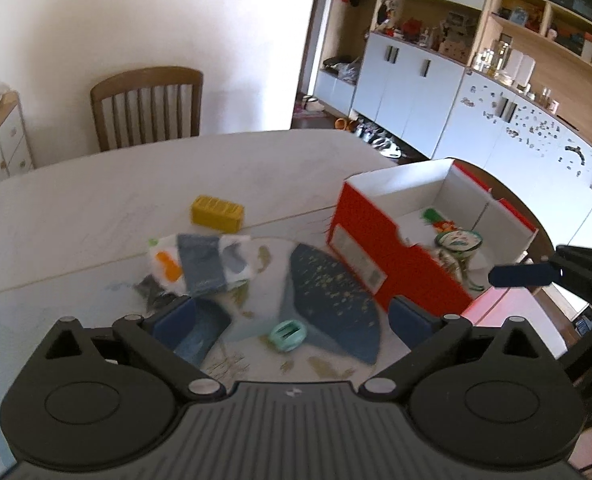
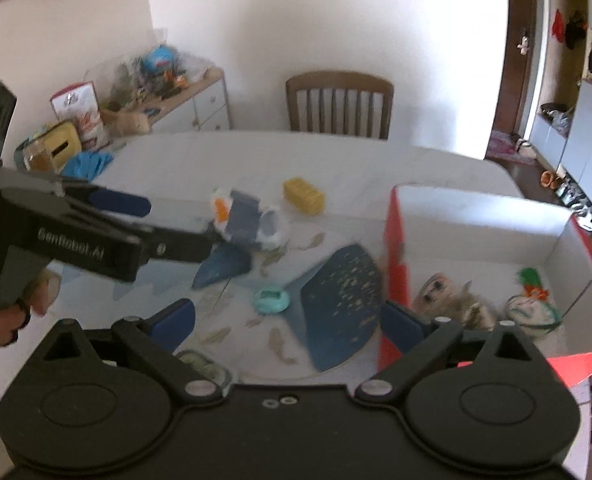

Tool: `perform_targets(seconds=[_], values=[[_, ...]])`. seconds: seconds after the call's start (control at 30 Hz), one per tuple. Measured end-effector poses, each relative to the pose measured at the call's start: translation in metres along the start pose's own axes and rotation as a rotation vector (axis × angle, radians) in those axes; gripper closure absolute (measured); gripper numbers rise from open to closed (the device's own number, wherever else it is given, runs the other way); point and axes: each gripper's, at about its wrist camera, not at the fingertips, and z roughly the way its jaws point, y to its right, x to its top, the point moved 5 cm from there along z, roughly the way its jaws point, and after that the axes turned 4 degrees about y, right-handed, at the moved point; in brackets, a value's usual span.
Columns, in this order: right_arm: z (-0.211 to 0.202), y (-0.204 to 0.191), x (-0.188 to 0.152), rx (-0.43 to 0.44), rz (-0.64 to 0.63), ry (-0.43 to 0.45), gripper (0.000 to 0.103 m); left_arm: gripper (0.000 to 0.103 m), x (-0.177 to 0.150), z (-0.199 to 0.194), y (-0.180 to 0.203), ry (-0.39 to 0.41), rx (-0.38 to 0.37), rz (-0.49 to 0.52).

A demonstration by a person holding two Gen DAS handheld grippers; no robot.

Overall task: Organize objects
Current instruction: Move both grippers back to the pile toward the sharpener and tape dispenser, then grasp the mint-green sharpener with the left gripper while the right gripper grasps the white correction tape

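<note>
A: Nearest first: the left gripper [image 1: 291, 314] has its jaws spread wide with nothing between them, and under that gap lies a small mint-green piece [image 1: 287, 335] on the patterned mat [image 1: 255, 364]. The right gripper [image 2: 287, 318] stands just as wide and just as empty

B: So which step is this?

A: I'd judge it's between picks, with both claws free. The next move calls for choosing a loose item, lowering onto it and closing

B: And what's left to tidy?

A: Going outward: the mint piece, then the folded socks [image 1: 199, 266], then the yellow block [image 1: 217, 213] beyond them, all on the table [image 1: 95, 208]. The red box [image 1: 392, 264] beside the mat already holds a little patterned bowl [image 1: 458, 240] and a green-and-orange toy [image 1: 436, 218]

B: Do the views differ?

A: The right wrist view shows a doll-like figure [image 2: 436, 292] in the box, a small tin [image 2: 205, 368] at the near edge, and the person's hand [image 2: 13, 316]; the left shows the far wall cabinets [image 1: 408, 92]
</note>
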Motion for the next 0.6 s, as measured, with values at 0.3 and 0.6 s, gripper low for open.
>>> perform_targets(seconds=[0.3,0.6], values=[[0.043,-0.041,-0.030,0.105,-0.103,-0.139,0.005,0.000,-0.027,0.015,-0.036,-0.051,0.021,-0.032],[0.082,-0.065,-0.056,0.148,-0.220,-0.255,0.010,0.000,-0.043,0.038,-0.048,-0.085,-0.015,0.001]])
